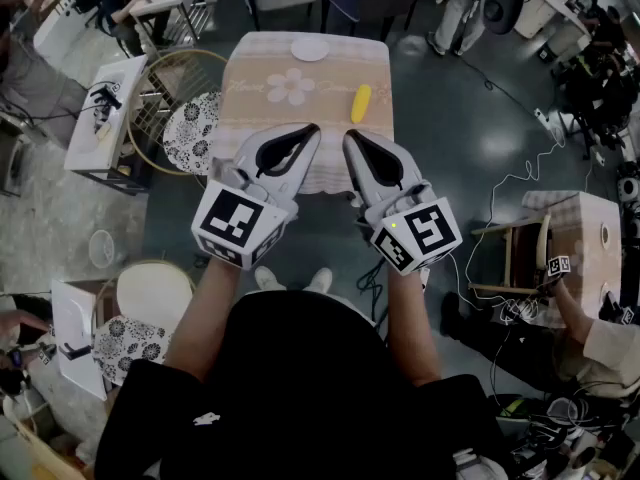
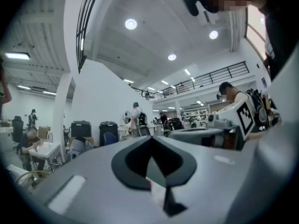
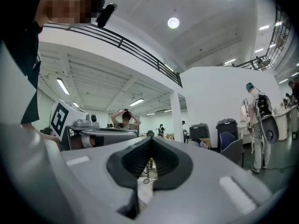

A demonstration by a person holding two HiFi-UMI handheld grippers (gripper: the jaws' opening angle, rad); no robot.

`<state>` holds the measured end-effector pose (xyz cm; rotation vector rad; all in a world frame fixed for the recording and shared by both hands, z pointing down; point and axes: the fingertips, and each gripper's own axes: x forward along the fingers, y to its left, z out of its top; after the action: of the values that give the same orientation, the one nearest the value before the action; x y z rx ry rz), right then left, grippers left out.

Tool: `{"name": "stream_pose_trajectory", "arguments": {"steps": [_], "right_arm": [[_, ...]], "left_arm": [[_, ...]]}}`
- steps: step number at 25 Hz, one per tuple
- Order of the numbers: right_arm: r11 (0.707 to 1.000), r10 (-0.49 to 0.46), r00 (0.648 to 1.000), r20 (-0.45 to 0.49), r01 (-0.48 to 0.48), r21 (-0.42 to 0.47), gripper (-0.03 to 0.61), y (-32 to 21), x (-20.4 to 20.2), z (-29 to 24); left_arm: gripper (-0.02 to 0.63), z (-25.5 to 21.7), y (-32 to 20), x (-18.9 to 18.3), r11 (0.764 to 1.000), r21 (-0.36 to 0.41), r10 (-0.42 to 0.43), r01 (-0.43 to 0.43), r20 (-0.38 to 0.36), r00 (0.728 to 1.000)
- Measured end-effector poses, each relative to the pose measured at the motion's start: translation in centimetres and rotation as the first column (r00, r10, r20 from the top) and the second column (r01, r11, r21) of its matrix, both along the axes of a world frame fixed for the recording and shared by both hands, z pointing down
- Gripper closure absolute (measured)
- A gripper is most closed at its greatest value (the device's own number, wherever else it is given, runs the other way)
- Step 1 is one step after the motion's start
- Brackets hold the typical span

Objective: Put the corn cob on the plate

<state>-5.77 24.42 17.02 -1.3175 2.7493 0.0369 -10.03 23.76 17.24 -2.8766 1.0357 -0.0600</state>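
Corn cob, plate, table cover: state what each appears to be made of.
Corn cob: evenly bright yellow and smooth-looking, perhaps a plastic model; too small to be sure.
Plate: plain white with no glare, so ceramic, plastic or paper all stay open.
Table cover: cloth, beige with a white flower print, draping over the front edge.

Head view steeply down onto table [image 1: 250, 108]; gripper views level, facing outward.

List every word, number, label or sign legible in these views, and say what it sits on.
No readable words or numbers anywhere.
tablecloth: faint print beside its flower, too small to read.
left tool and right tool: square black-and-white patterns only, no letters.
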Motion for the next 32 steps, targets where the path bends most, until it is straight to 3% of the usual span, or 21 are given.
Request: {"name": "stream_pose_trajectory", "arguments": {"steps": [4,15,32], "right_arm": [[1.0,-0.011,0.999,0.041,0.011,0.005,0.577,0.4,0.4,-0.3],[0.999,-0.045,0.999,0.027,0.046,-0.009,0.577,0.6,1.5,0.2],[0.994,-0.109,0.994,0.016,0.109,-0.01,0.577,1.4,2.5,1.3]], "left_arm": [[0.609,-0.1,0.2,0.4,1.0,-0.004,-0.002,0.002,-0.003,1.0],[0.609,0.3,0.2,1.8,0.998,-0.053,-0.025,0.022,-0.044,0.999],[0.609,1.8,1.1,4.4,0.998,-0.047,-0.048,0.047,-0.008,0.999]]}}
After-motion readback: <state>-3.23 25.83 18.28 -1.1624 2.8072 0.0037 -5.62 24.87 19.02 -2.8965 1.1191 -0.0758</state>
